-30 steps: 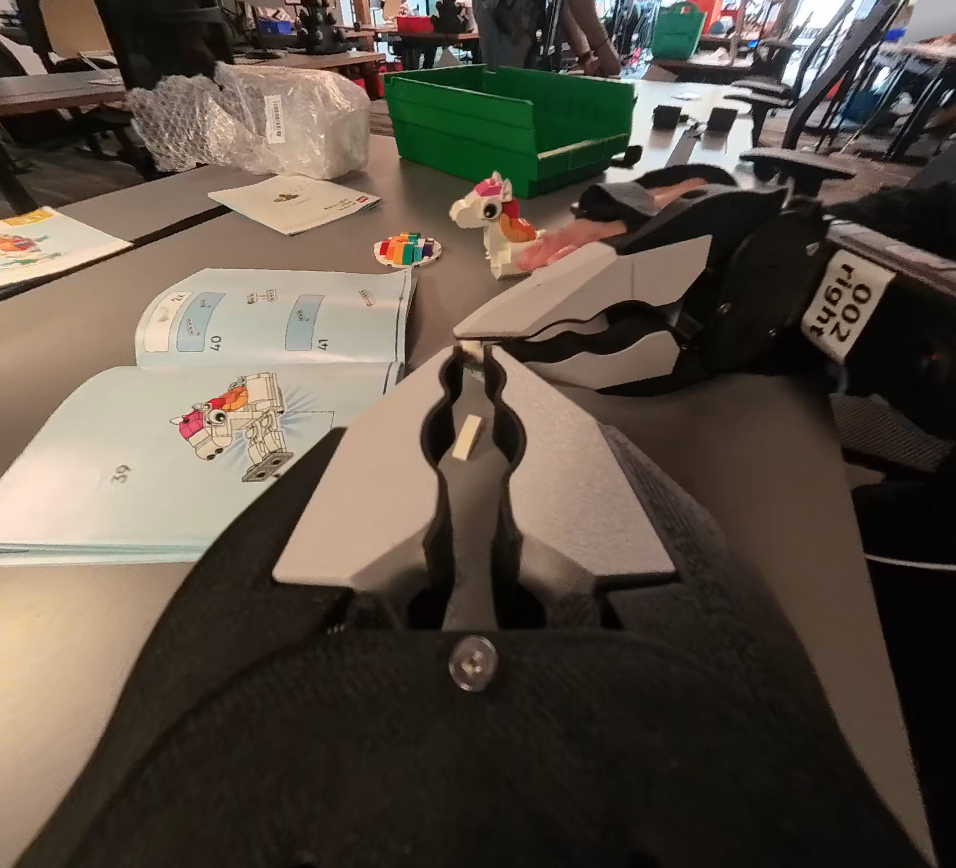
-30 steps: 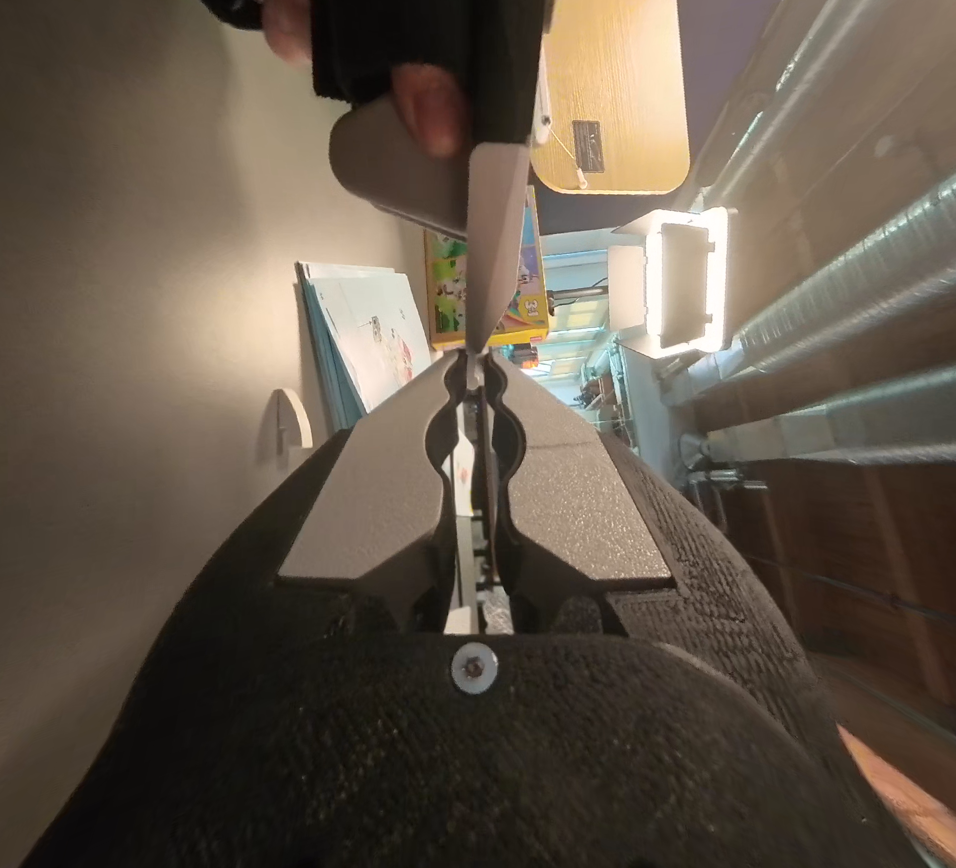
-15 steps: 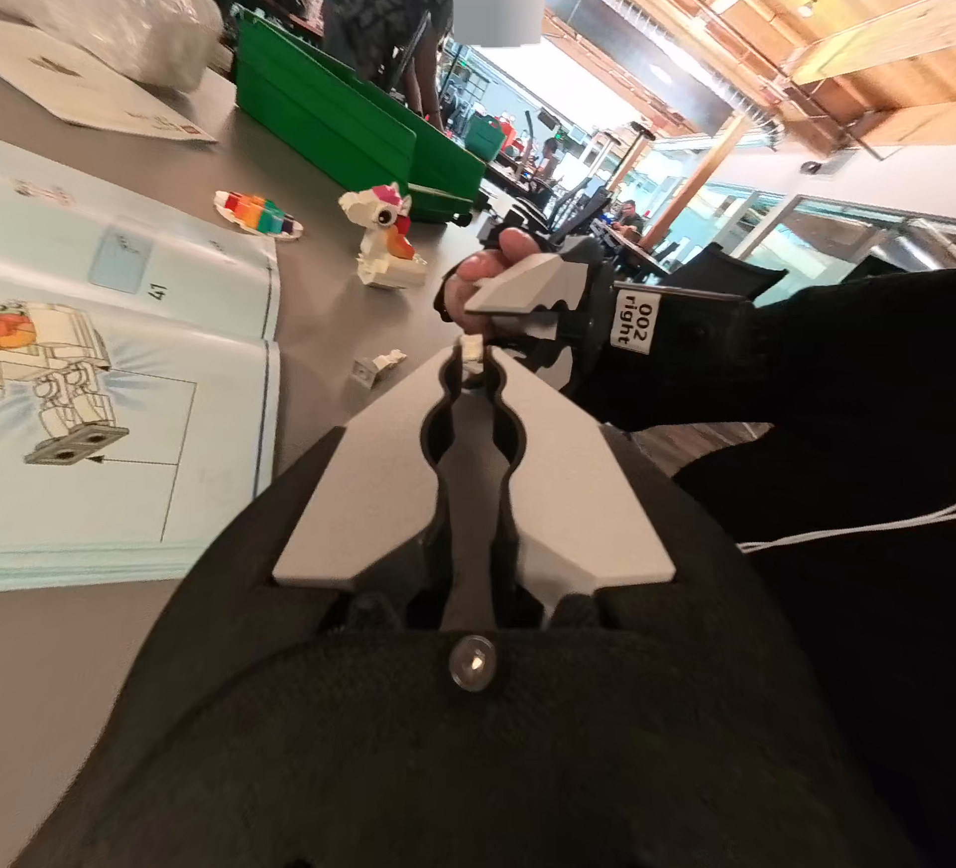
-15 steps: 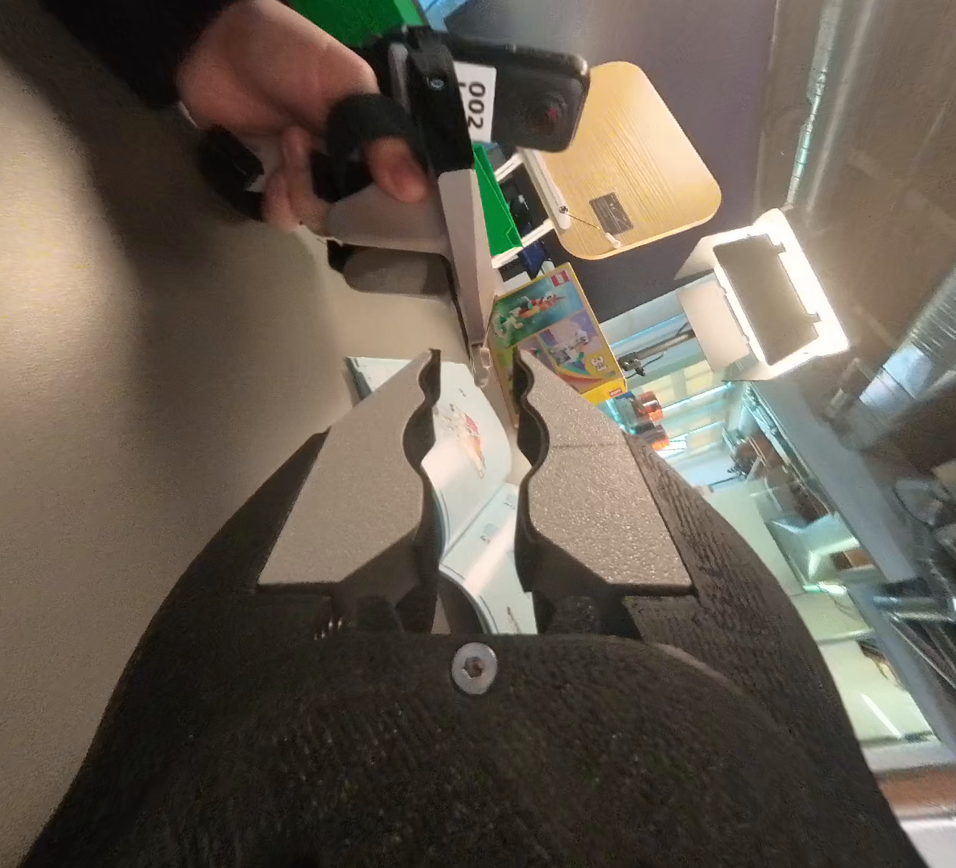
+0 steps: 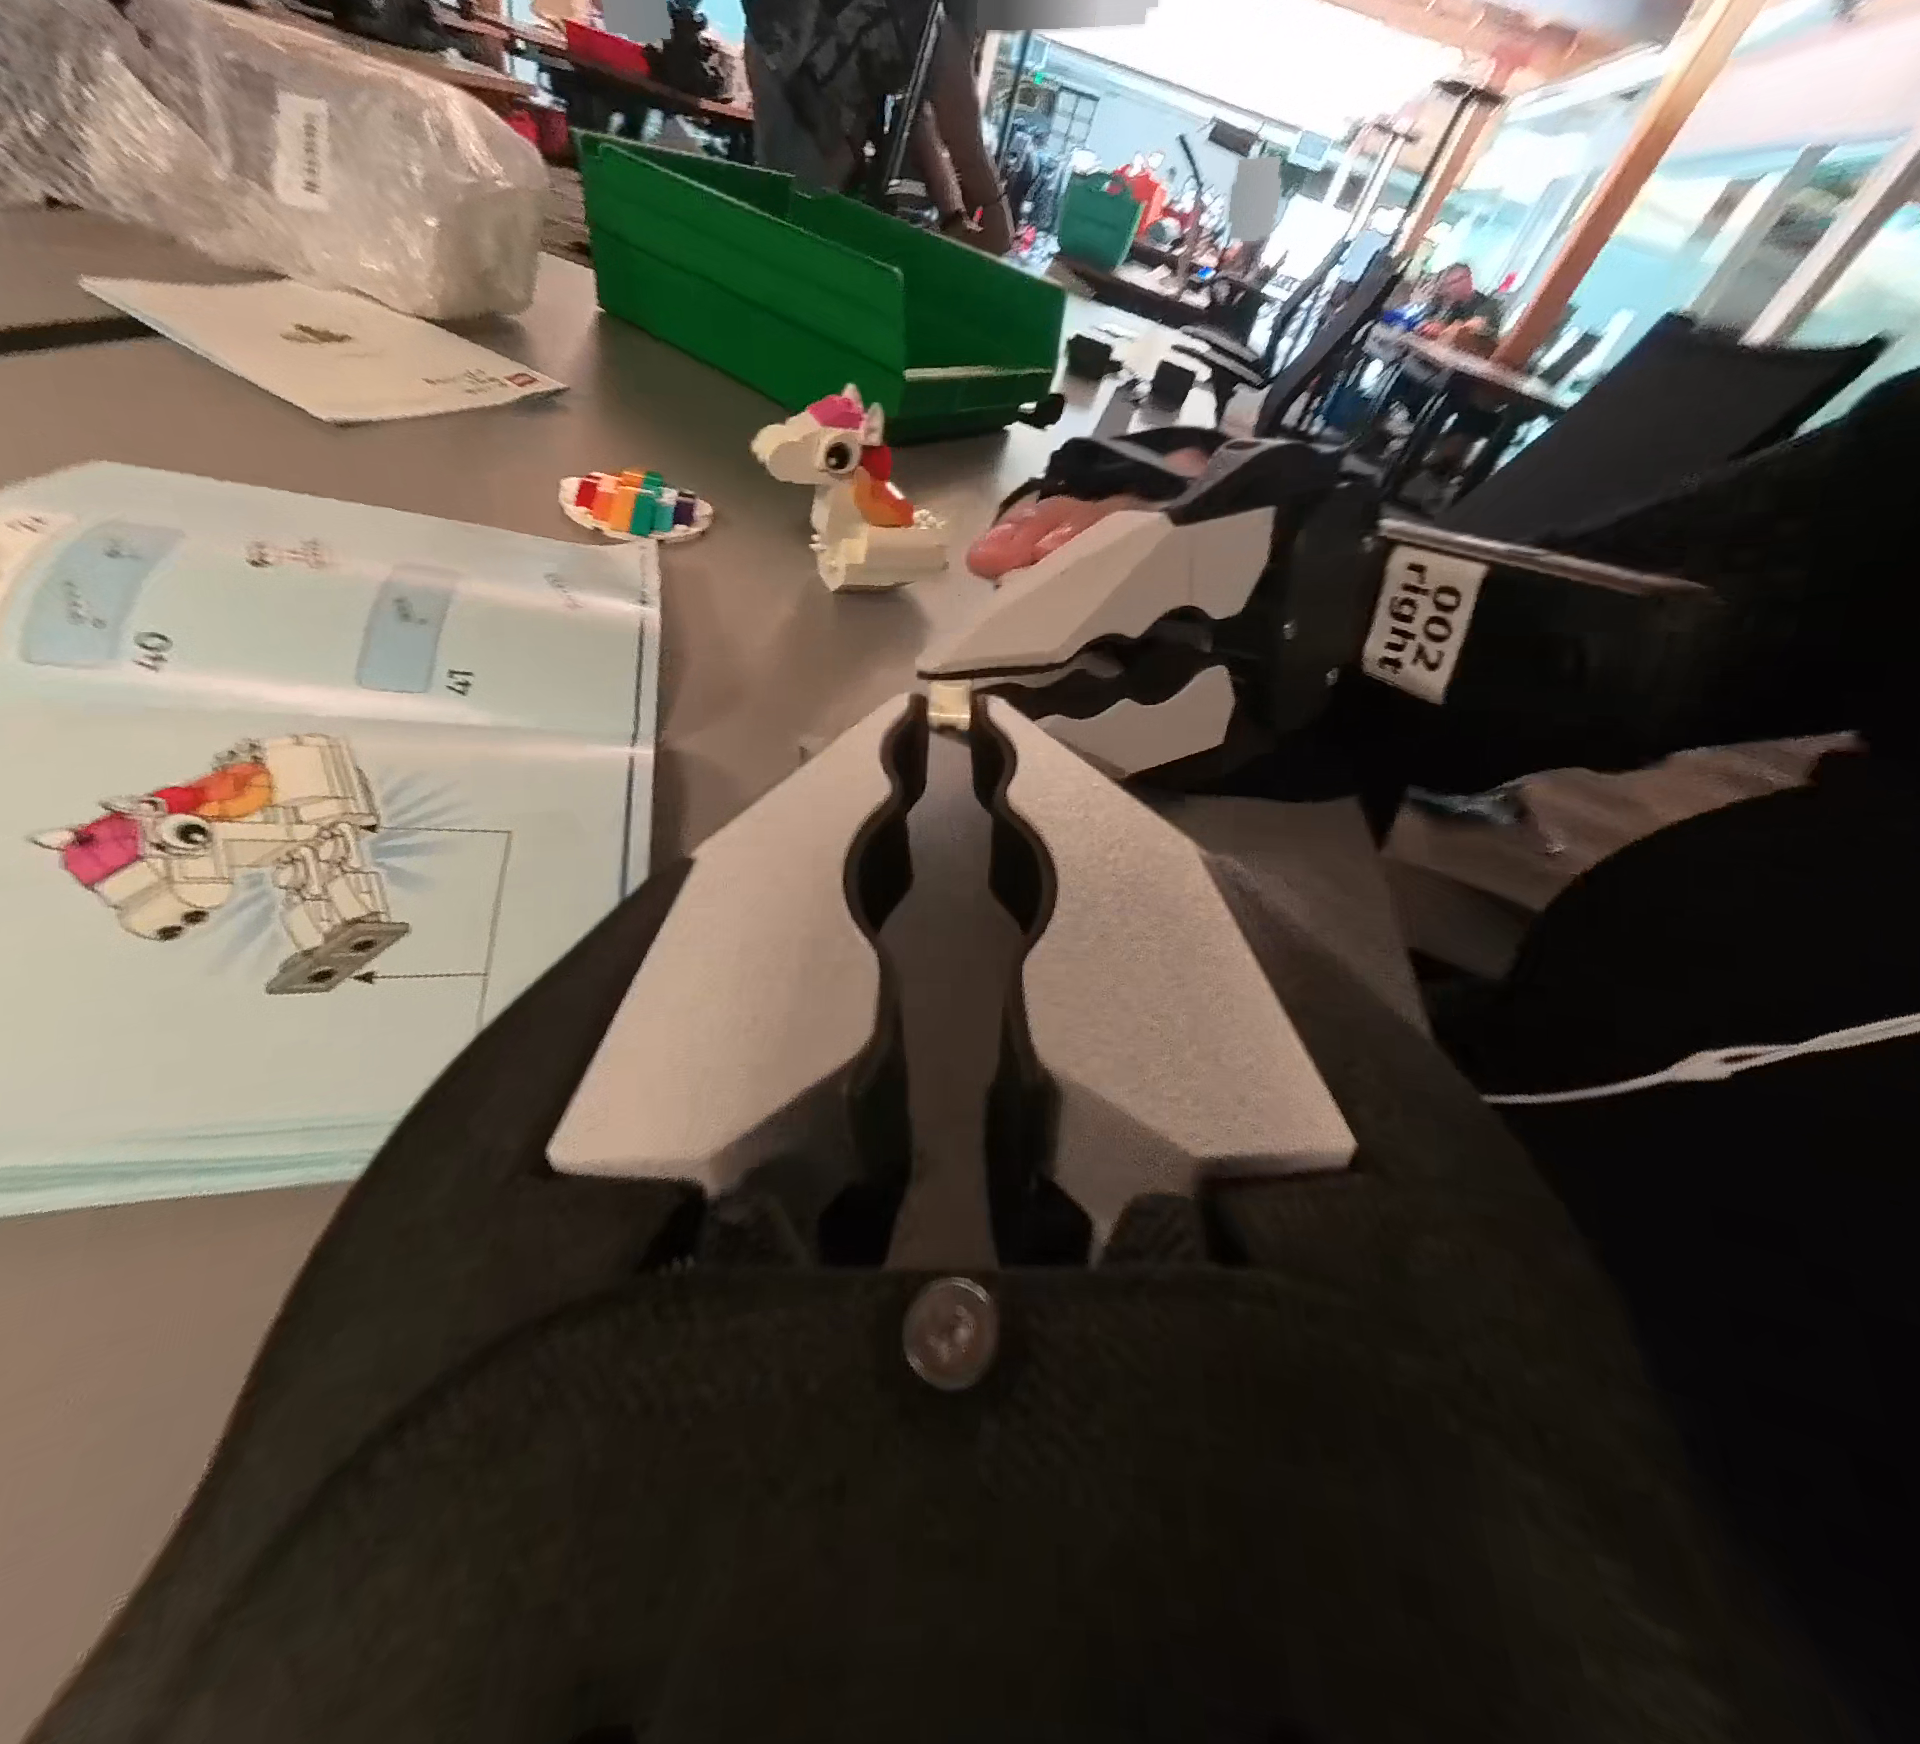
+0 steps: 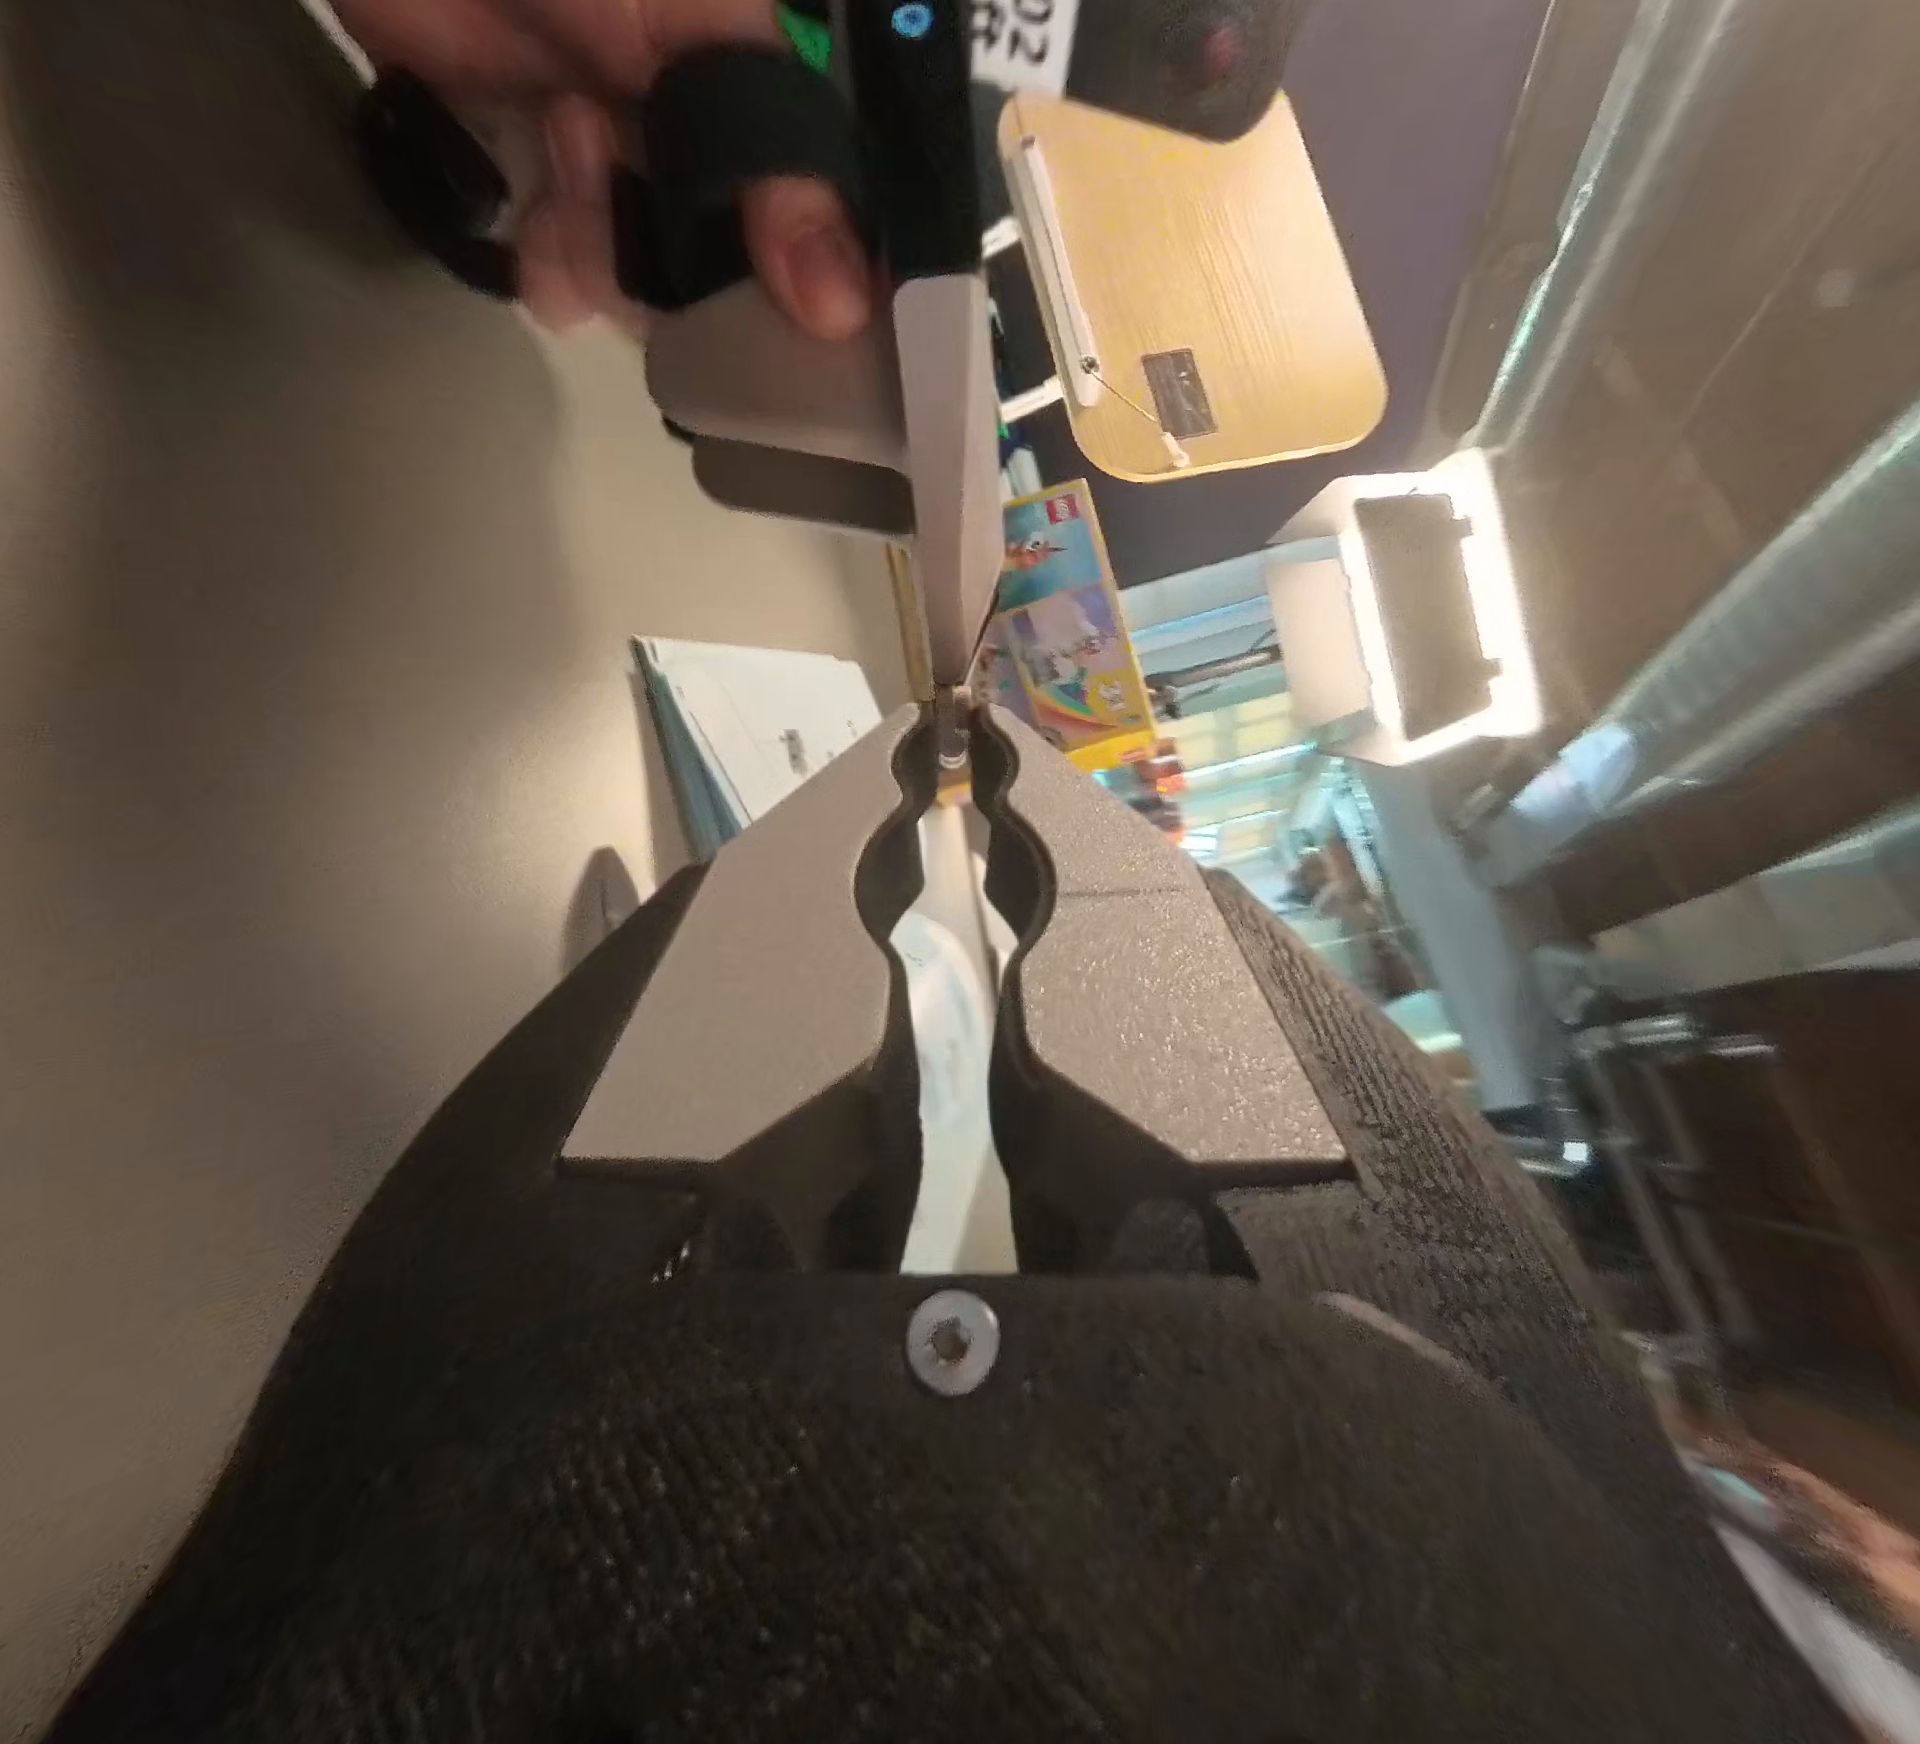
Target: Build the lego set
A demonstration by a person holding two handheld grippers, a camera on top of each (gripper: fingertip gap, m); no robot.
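Lying open at the left of the grey table (image 5: 748, 655), the instruction booklet (image 5: 312, 759) shows a drawn unicorn. Behind it sit a bubble-wrap bundle (image 5: 312, 146) and a white leaflet (image 5: 322, 354). The green bin (image 5: 810, 312) stands beyond; its contents cannot be seen. A white disc with coloured studs (image 5: 636, 505) lies near the half-built unicorn (image 5: 852, 499), white with pink mane and orange piece. The left gripper (image 5: 948, 720) is nearly closed, pinching a small white brick (image 5: 950, 715) at its tips. The right gripper (image 6: 948, 726), turned sideways, closes on the same brick (image 6: 948, 738), tip to tip. A set box (image 6: 1070, 624) stands behind. A busy workshop stretches beyond.
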